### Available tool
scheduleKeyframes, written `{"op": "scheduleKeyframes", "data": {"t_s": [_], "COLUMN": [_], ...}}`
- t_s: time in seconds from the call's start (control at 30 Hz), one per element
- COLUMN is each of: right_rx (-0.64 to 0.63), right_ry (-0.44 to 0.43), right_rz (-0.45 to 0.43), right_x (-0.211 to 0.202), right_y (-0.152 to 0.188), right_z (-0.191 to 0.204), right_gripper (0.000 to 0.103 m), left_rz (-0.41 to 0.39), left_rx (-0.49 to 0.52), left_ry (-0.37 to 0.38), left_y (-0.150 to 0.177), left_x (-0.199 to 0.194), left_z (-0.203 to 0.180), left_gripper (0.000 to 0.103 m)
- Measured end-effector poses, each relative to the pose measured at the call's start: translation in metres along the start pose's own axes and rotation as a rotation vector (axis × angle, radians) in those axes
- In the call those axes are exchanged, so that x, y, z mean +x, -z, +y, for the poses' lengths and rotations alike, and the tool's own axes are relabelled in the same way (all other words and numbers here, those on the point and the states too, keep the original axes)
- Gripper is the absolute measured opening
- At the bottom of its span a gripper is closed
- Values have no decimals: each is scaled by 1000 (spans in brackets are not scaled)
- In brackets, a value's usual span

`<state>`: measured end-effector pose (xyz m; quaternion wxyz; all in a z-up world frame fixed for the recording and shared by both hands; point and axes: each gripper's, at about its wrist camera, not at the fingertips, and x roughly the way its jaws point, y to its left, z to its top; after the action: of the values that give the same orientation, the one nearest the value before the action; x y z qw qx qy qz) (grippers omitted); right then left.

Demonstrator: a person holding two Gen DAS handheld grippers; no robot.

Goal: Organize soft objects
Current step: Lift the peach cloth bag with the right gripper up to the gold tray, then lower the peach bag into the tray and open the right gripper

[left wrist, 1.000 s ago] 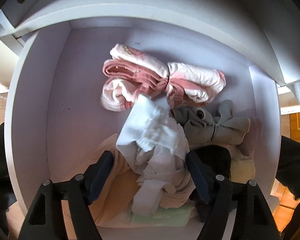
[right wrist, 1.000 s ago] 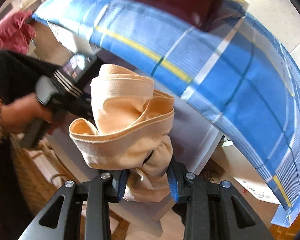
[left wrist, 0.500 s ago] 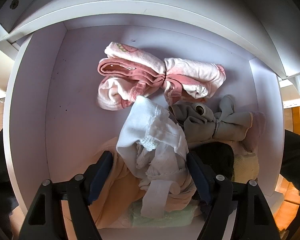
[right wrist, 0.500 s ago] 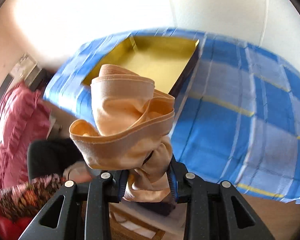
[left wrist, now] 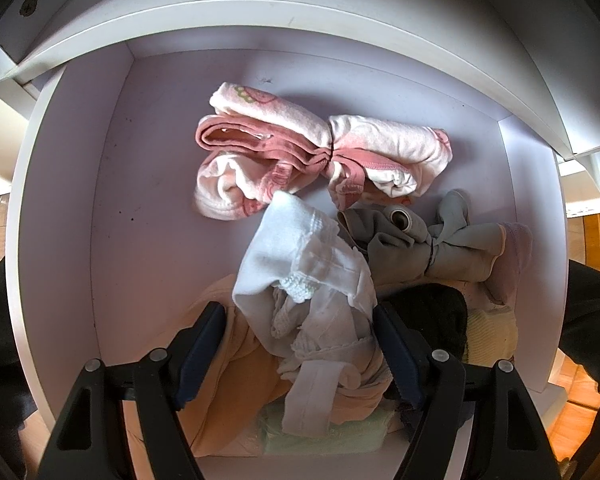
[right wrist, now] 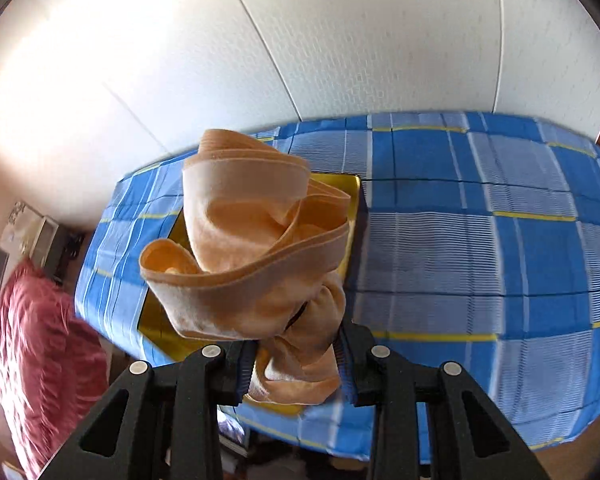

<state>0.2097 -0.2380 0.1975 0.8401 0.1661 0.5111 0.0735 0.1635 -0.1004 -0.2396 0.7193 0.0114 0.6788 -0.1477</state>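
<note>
Peach garment over a yellow box on a blue-white plaid cloth with yellow lines. In the white drawer — pink-and-cream bundle, grey bundle, white garment, black piece.

The white drawer held one pink-and-white bundle toward its back edge, one grey bundle near its right wall, one white garment, one black item, one pale yellow piece in the front right corner and one pale green piece at the front edge. One peach garment and one yellow box showed over one blue checked cloth.
</note>
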Motion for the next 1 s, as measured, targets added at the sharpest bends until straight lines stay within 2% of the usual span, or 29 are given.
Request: {"op": "scheduleKeyframes", "data": {"t_s": [0.1,0.3,0.5,0.67,0.8,0.93,1.0], "right_rx": [45,136,131,115,31,-34,-59], "right_ry": [33,97,204,311,430,441,473], "right_rz": [42,116,159,153,127,110,65], "right_x": [38,99,136,150,153,146,137], "right_y": [-20,-38,-47,-56,-62,-64,-66], "right_z": [3,1,6,4,8,13,17], "right_gripper": [34,34,35,38,42,43,43], "left_rz": [1,4,6,5,6,5,6], "left_rx": [0,-7,-14,-14,-16,-18,-17], "left_ry": [1,9,19,19,20,18,18], "left_y": [0,0,0,1,1,1,1], "left_x": [-1,0,2,3,3,2,2], "left_z": [0,1,4,5,5,6,6], "left_gripper": [76,76,76,77,77,77,77]}}
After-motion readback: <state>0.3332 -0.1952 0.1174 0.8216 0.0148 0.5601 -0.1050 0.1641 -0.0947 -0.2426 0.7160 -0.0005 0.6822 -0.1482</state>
